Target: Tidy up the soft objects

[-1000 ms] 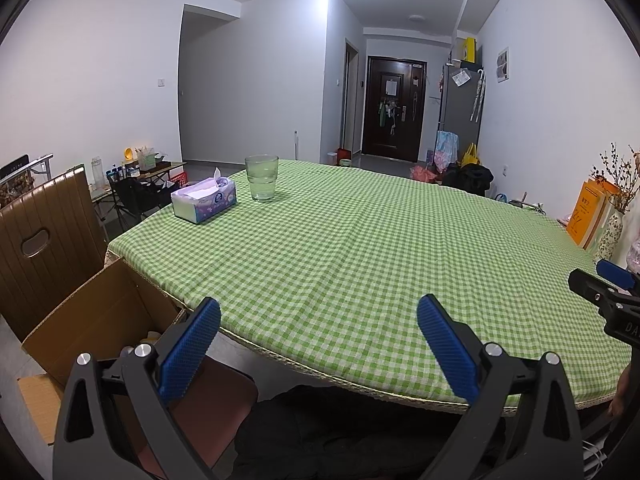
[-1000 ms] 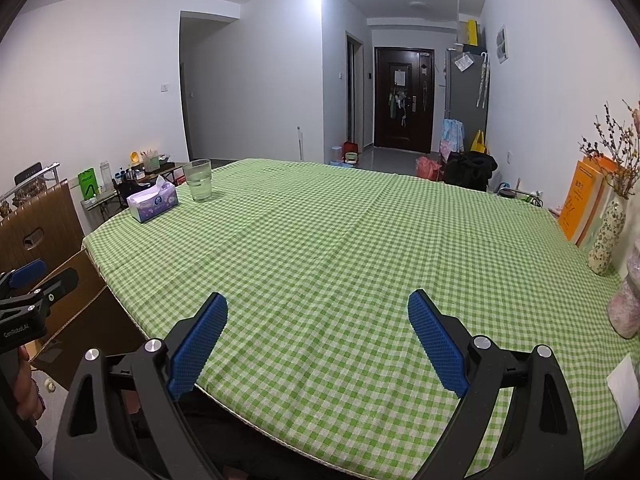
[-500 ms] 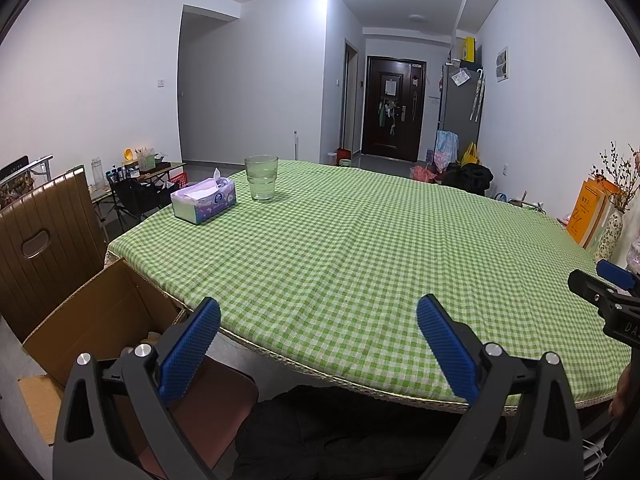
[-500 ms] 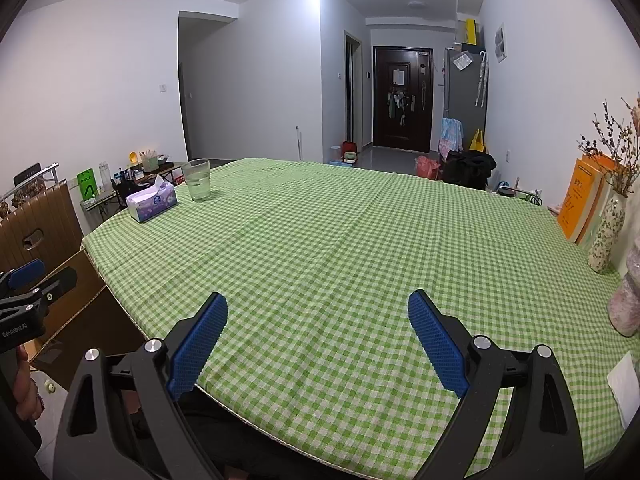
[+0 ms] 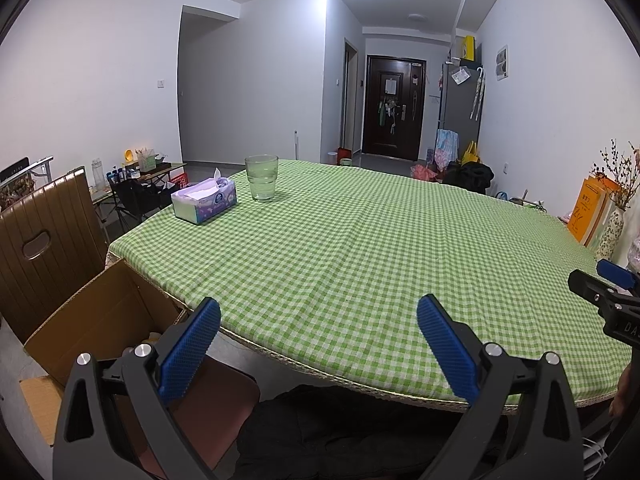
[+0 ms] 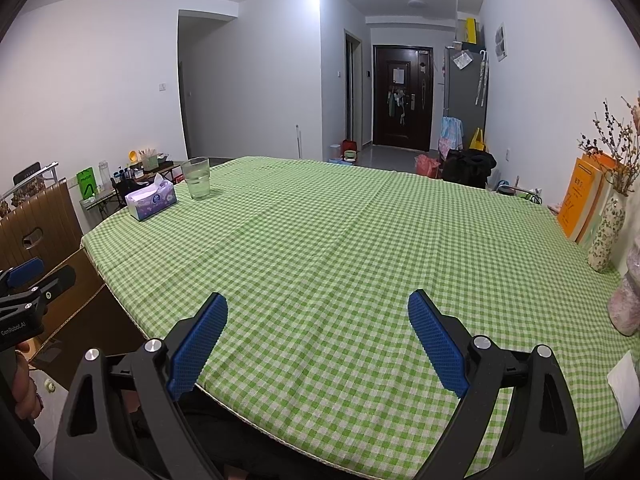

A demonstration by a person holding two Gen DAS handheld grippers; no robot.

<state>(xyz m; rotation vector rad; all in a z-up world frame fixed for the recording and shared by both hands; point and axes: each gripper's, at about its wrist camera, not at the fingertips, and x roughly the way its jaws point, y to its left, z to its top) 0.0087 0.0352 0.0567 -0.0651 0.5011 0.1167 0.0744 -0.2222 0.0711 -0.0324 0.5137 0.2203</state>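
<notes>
Both grippers hover at the near edge of a table under a green checked cloth (image 5: pixel 340 248). My left gripper (image 5: pixel 318 324) is open with nothing between its blue pads. My right gripper (image 6: pixel 318 316) is open too and holds nothing. A pink fluffy thing (image 6: pixel 626 308) sits at the table's right edge, half cut off by the frame. A white folded cloth or paper (image 6: pixel 626 388) lies at the near right corner. An open cardboard box (image 5: pixel 100 320) stands on a chair left of the table; its contents are mostly hidden.
A purple tissue box (image 5: pixel 204 200) and a glass of water (image 5: pixel 262 178) stand at the far left of the table. Orange books (image 6: pixel 580 200) and a patterned vase (image 6: pixel 608 232) with twigs line the right side. A brown chair back (image 5: pixel 44 248) stands at left.
</notes>
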